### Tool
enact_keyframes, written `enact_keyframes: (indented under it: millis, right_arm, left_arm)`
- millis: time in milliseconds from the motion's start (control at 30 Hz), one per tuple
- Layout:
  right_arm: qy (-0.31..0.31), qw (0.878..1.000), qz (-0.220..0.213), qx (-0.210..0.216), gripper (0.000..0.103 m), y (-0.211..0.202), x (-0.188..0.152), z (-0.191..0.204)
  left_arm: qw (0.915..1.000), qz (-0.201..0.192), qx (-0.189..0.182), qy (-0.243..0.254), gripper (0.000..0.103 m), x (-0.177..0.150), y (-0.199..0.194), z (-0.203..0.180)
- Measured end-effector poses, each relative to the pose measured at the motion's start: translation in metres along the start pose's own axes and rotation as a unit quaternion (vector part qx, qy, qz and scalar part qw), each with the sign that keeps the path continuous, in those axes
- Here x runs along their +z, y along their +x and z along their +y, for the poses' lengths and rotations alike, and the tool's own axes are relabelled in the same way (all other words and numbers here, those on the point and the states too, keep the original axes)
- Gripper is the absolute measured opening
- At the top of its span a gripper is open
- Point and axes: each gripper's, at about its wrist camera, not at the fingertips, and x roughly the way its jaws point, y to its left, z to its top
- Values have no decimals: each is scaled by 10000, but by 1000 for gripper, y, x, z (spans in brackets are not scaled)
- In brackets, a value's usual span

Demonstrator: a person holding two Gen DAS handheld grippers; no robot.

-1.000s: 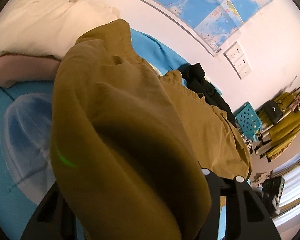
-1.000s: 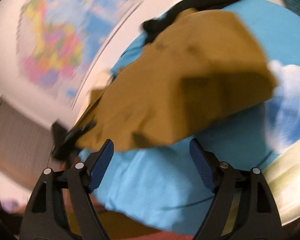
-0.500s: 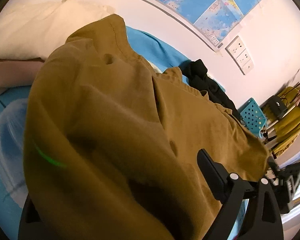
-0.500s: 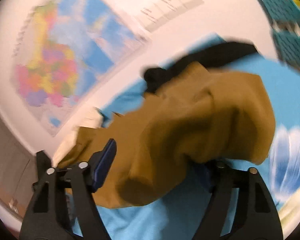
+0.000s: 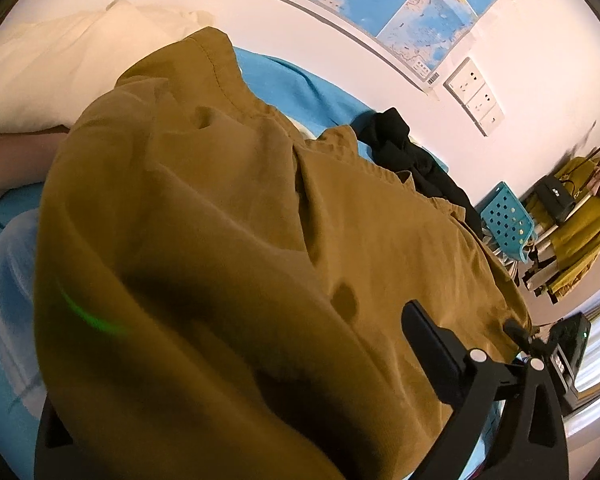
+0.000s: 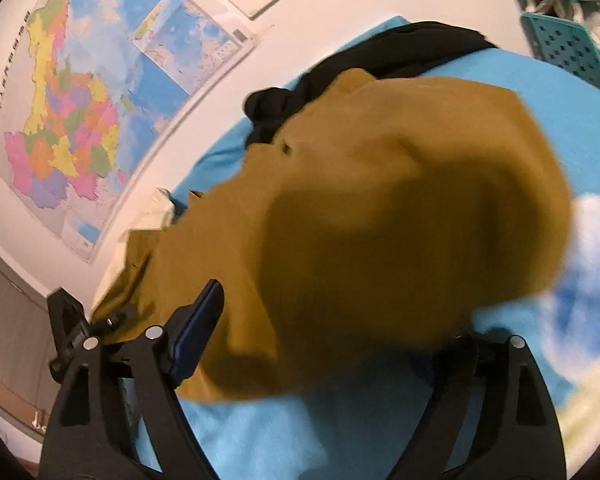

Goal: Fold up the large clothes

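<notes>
My bed carries the trousers, soft, light, floppy; I'd grip a hemmed edge. Left claw gapes, cloth draped over it. Right claw gapes too, cloth between its jaws, unclamped.

No legible text, even on the wall map.

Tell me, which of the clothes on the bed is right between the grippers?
The mustard garment; it fills both views, while the black one lies bunched by the wall.
</notes>
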Motion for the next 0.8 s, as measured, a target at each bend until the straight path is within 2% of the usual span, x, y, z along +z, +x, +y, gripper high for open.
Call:
enact_keyframes:
  millis: [33,100,167,200,233,267,333,367,400,467,500,533,600,633,667,733,800]
  right_arm:
    - [-42,10000,-33,-1,80,5,4,4]
    - [-198,9995,-183,136,73,8,12,12]
    - [-211,9994,-241,145,51,9,18,11]
    - [-36,9997,-147,205,47,11,22,3]
    - [137,9995,-55,273,45,13,23,-4]
    - [177,9993,17,338,45,13,23,-8]
    - [73,9997,68,243,48,14,23,-5]
    - [125,9995,103,286,56,16,22,-5]
    - [134,9993,129,313,61,18,22,-4]
    - [115,9995,160,241,64,25,21,-2]
    - [68,9996,156,221,64,26,22,-1]
    - [6,9998,135,166,59,26,22,0]
    - [-94,9998,132,120,46,24,24,1]
    - [-82,9997,117,196,35,21,26,0]
    - [-100,9995,112,287,27,16,28,1]
    - [-172,9986,8,500,21,1,30,6]
    - [-283,9974,-66,667,18,-16,29,15]
  left_arm:
    - [10000,-25,-25,-44,96,1,1,1]
    - [9998,-89,-74,-131,96,2,0,4]
    - [9999,-77,-53,-130,93,2,0,3]
    - [9999,-72,43,-117,87,2,0,2]
    - [9995,-74,277,-118,70,2,-1,2]
    - [9990,-64,429,-95,62,2,-2,2]
    - [9990,-54,433,-127,60,2,-3,5]
    - [9990,-63,428,-118,60,1,-3,5]
    - [9990,-64,430,-93,61,1,-3,5]
    - [9995,-9,300,-61,77,2,-1,2]
    - [9995,-8,314,-88,77,3,0,1]
    - [9994,-15,342,-102,77,3,1,1]
    - [9987,-5,514,-44,67,4,2,-2]
    - [9977,-10,673,-15,56,4,2,-3]
    - [9979,-14,652,-2,48,5,-1,-3]
    - [9986,-61,524,-14,36,5,-11,-3]
    - [9995,-58,321,31,30,3,-26,-9]
